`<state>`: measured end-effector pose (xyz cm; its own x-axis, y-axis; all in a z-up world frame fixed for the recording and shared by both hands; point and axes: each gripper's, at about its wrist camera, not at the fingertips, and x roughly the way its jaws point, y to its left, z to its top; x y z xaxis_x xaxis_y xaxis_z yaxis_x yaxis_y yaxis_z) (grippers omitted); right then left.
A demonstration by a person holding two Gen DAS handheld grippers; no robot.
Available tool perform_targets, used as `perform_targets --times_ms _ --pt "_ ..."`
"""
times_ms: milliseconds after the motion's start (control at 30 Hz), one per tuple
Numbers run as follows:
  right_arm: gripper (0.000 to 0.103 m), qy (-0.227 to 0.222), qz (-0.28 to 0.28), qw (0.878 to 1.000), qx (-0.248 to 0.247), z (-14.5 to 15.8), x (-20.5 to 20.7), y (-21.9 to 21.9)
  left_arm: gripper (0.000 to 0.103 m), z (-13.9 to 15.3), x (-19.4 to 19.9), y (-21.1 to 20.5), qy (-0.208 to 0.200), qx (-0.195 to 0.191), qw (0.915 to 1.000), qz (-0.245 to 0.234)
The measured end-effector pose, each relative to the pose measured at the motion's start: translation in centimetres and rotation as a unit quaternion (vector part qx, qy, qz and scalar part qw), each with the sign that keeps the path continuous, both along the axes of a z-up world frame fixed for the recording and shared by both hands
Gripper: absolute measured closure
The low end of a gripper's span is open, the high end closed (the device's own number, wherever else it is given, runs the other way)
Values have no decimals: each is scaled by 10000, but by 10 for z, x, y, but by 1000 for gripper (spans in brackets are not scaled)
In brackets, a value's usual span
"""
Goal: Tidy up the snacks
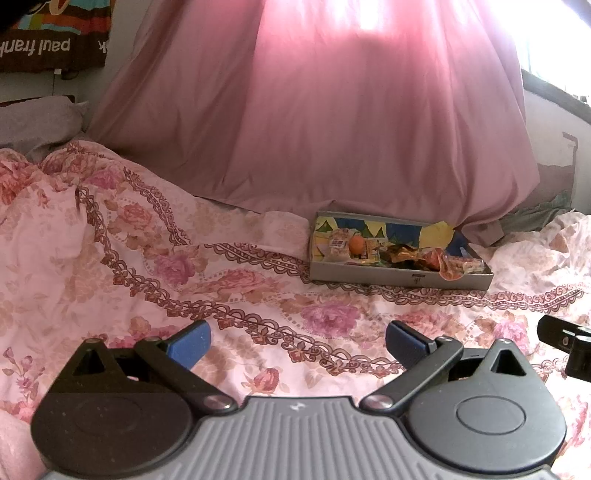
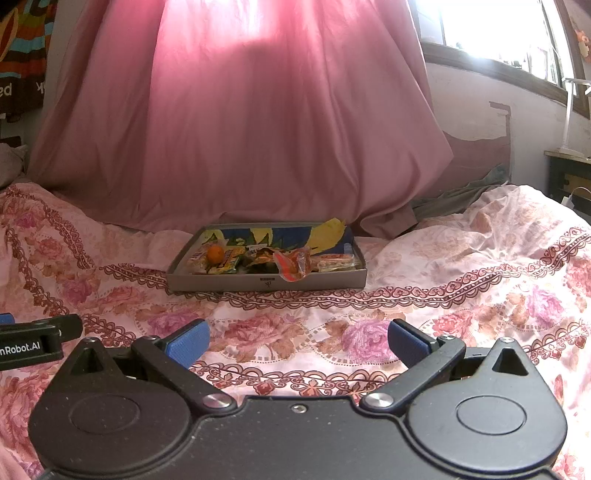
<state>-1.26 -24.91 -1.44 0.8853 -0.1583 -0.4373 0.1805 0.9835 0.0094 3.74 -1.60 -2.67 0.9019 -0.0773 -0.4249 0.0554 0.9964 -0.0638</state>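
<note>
A shallow grey cardboard tray (image 1: 399,277) (image 2: 266,283) lies on the floral bedspread, holding several wrapped snacks (image 1: 447,264) (image 2: 291,264) and a small orange fruit (image 1: 356,245) (image 2: 215,254). Its inside is lined with blue and yellow printed paper. My left gripper (image 1: 297,345) hovers over the bedspread, well short of the tray and to its left, open with nothing between its blue pads. My right gripper (image 2: 298,343) is also open and empty, nearer than the tray and roughly in line with it. Part of the left gripper (image 2: 37,341) shows at the right wrist view's left edge.
A pink curtain (image 1: 314,129) (image 2: 236,122) hangs down onto the bed just behind the tray. The rumpled floral bedspread (image 1: 129,258) (image 2: 480,266) spreads all around. A grey pillow (image 1: 37,122) lies far left. A bright window (image 2: 498,33) and a dark bedside stand (image 2: 569,177) are at the right.
</note>
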Motion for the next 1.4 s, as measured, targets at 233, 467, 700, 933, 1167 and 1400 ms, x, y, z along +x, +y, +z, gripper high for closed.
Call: perform_targets --times_ms 233,467,700,933,1167,1400 --pt "1 2 -2 10000 -5 0 0 0 0 0 0 0 -1 4 10000 -6" --pt "1 4 1 10000 -6 0 0 0 0 0 0 0 0 5 10000 -8" --pt "1 6 0 10000 -5 0 0 0 0 0 0 0 2 7 10000 -4" --pt "1 7 -1 10000 -8 0 1 0 0 -1 0 2 4 3 10000 -16" --pt "1 27 -2 10000 -16 -2 0 -1 0 -1 -1 1 17 13 10000 4" --pt "1 58 -4 10000 -45 -4 1 -1 0 -3 2 1 194 161 9996 81"
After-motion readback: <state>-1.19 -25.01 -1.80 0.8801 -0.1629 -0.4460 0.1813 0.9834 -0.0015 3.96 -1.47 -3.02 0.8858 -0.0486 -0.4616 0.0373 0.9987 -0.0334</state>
